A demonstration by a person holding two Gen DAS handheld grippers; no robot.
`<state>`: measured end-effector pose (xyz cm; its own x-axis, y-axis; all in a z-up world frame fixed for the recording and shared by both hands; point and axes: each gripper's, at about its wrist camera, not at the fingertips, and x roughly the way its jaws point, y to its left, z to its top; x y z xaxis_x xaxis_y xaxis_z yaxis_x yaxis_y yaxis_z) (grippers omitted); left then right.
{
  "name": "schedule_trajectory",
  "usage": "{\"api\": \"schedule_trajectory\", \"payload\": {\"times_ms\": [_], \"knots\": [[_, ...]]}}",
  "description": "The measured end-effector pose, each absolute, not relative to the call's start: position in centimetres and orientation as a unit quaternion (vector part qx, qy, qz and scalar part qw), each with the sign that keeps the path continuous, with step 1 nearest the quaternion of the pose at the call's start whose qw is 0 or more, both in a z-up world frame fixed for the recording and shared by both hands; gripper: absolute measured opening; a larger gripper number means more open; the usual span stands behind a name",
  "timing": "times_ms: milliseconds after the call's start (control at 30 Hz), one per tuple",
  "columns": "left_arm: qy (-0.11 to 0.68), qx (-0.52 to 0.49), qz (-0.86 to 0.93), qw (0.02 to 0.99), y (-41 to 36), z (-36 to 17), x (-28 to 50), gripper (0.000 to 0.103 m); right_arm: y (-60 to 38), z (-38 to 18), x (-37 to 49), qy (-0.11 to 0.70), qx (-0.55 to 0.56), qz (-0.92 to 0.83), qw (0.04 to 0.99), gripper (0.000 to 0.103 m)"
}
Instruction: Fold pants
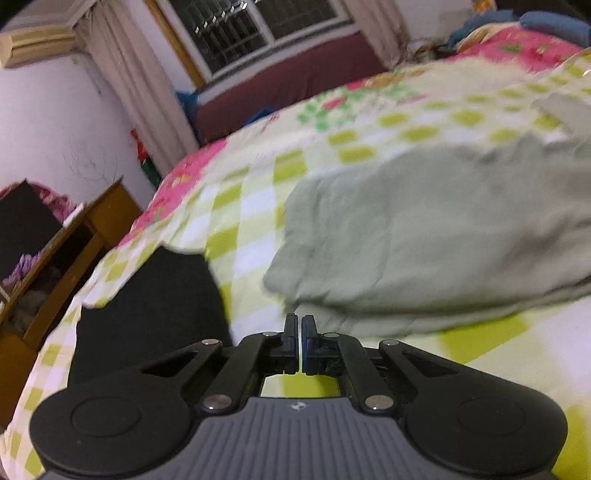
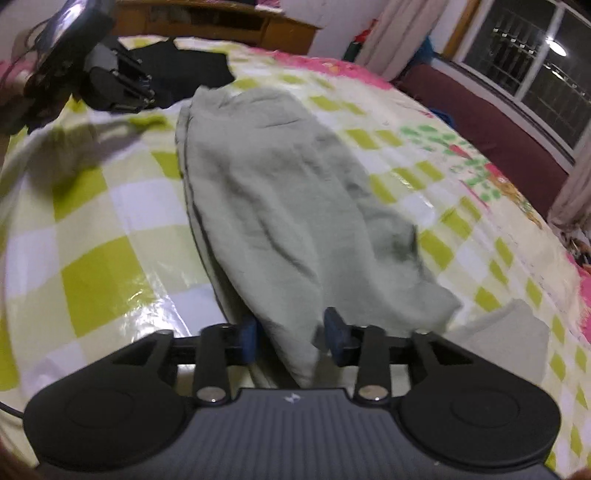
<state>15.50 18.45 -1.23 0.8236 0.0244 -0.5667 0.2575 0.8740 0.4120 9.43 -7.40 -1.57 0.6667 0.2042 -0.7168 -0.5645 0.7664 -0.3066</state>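
Note:
The pale grey-green pants (image 2: 266,192) lie folded lengthwise on the checked bed cover. In the right wrist view their near end runs between my right gripper's (image 2: 291,332) blue pads, which stand apart and open around the cloth. My left gripper (image 1: 300,325) is shut and empty, hovering just short of the pants' edge (image 1: 424,236) in the left wrist view. The left gripper also shows in the right wrist view (image 2: 147,92) at the far left, above the bed.
A black garment (image 1: 155,295) lies on the bed to the left of the pants, also in the right wrist view (image 2: 184,70). A wooden cabinet (image 1: 66,251) stands beside the bed. A window (image 1: 258,26) and curtains are behind.

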Motion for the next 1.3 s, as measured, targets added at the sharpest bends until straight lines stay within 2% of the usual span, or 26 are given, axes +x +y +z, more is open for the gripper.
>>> {"api": "schedule_trajectory", "payload": {"times_ms": [200, 367, 467, 667, 767, 833, 867, 900, 933, 1100, 1300], "knots": [[0.278, 0.236, -0.167, 0.916, 11.2, -0.9, 13.6, 0.022, -14.1, 1.0, 10.5, 0.372, -0.142, 0.130, 0.908, 0.043], [0.278, 0.243, -0.257, 0.893, 5.2, -1.4, 12.0, 0.023, -21.7, 1.9, 14.9, 0.394, -0.036, 0.022, 0.918, 0.046], [0.276, 0.282, -0.293, 0.871, 2.4, -2.5, 11.0, 0.024, -23.8, 1.8, 18.1, 0.392, -0.005, -0.007, 0.920, 0.048], [0.282, 0.300, -0.305, 0.859, 1.9, -3.1, 10.0, 0.023, -26.5, -0.9, 27.6, 0.405, 0.111, -0.076, 0.904, 0.050], [0.286, 0.291, -0.305, 0.861, 1.9, -3.1, 10.4, 0.023, -26.1, -2.7, 31.5, 0.411, 0.099, -0.121, 0.898, 0.052], [0.286, 0.289, -0.303, 0.862, 1.9, -3.1, 10.3, 0.023, -25.9, -3.8, 33.0, 0.417, 0.074, -0.150, 0.894, 0.046], [0.286, 0.291, -0.302, 0.862, 2.0, -3.1, 10.1, 0.023, -26.1, -3.9, 33.2, 0.415, 0.071, -0.160, 0.893, 0.026], [0.285, 0.293, -0.302, 0.861, 2.0, -3.0, 10.2, 0.023, -26.7, -3.8, 33.0, 0.414, 0.082, -0.165, 0.891, 0.011], [0.284, 0.294, -0.302, 0.861, 2.0, -3.0, 10.1, 0.023, -27.6, -3.5, 32.9, 0.416, 0.102, -0.161, 0.889, 0.002], [0.282, 0.297, -0.296, 0.863, 1.4, -2.4, 9.6, 0.024, -32.0, 1.2, 26.8, 0.367, 0.181, -0.125, 0.904, 0.002], [0.275, 0.314, -0.303, 0.857, -0.7, -1.9, 8.3, 0.024, -38.5, 7.7, 11.4, 0.269, 0.286, -0.120, 0.912, 0.002]]}}
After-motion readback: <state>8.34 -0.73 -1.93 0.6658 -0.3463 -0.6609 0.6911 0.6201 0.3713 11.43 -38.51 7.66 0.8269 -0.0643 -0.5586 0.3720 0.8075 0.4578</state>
